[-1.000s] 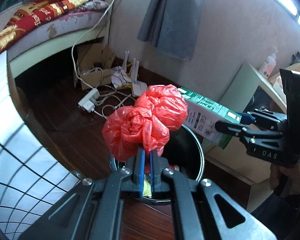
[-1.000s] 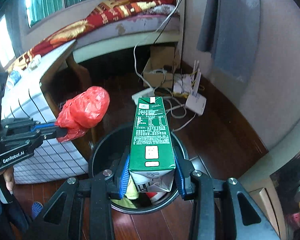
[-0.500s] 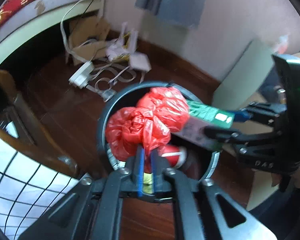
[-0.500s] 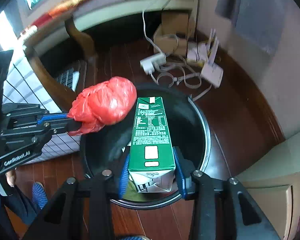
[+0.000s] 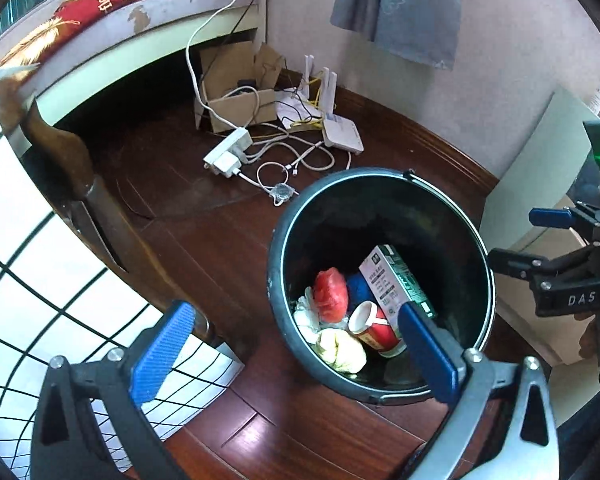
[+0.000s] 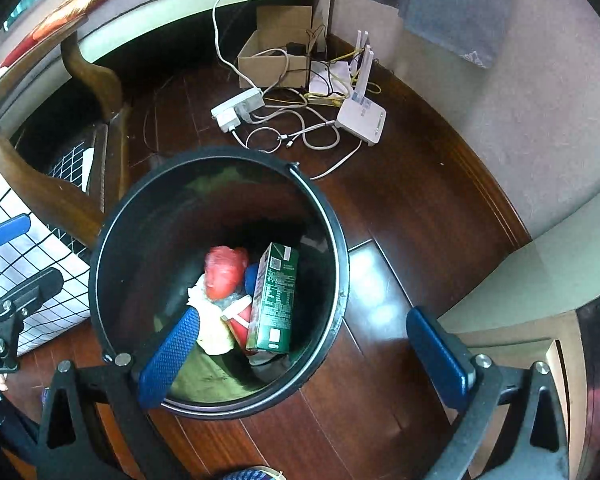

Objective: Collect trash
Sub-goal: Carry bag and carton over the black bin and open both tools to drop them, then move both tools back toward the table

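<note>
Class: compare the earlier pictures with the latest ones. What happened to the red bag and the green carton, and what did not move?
Both grippers let go: the left gripper dropped the red bag and the right gripper dropped the green carton into the black bin. Both now stand open and empty. The bin and the router stayed put.

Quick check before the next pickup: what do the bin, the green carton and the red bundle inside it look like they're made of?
Bin: looks like dark plastic or painted metal, I cannot tell which; semi-gloss wall, shiny thin rim band.
Green carton: printed coated paperboard, judging by its crisp folded edges and slight sheen.
Red bundle: thin plastic film, crumpled and glossy, probably a bag.
</note>
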`<action>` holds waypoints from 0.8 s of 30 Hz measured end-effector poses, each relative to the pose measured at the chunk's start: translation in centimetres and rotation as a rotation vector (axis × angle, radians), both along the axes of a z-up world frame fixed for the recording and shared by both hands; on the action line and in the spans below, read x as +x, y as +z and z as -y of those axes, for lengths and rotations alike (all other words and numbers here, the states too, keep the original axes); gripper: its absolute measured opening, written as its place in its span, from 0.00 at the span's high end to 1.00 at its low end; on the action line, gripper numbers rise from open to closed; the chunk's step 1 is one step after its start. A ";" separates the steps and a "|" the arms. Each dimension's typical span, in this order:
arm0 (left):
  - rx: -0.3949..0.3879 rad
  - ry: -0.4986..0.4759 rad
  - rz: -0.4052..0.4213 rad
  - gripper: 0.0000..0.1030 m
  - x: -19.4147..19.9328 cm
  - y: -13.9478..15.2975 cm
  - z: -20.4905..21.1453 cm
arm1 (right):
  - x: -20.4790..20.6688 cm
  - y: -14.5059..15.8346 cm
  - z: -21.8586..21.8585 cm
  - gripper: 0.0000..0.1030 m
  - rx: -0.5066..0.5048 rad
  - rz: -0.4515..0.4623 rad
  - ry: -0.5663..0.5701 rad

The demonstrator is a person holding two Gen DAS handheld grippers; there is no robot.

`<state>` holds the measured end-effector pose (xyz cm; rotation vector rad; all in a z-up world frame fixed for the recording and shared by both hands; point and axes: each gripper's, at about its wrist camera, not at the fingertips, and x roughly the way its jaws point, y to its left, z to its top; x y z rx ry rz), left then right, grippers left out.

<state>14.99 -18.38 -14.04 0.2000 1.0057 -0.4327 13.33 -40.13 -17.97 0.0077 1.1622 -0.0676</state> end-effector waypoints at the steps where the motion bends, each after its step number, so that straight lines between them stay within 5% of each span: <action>1: 0.001 0.002 0.005 0.00 0.1 0.1 0.0 | 0.1 0.0 0.0 0.00 0.001 0.004 0.003; 24: -0.008 0.035 0.125 0.00 -1.8 4.9 -1.7 | -1.6 4.5 -2.4 0.00 0.006 0.110 0.052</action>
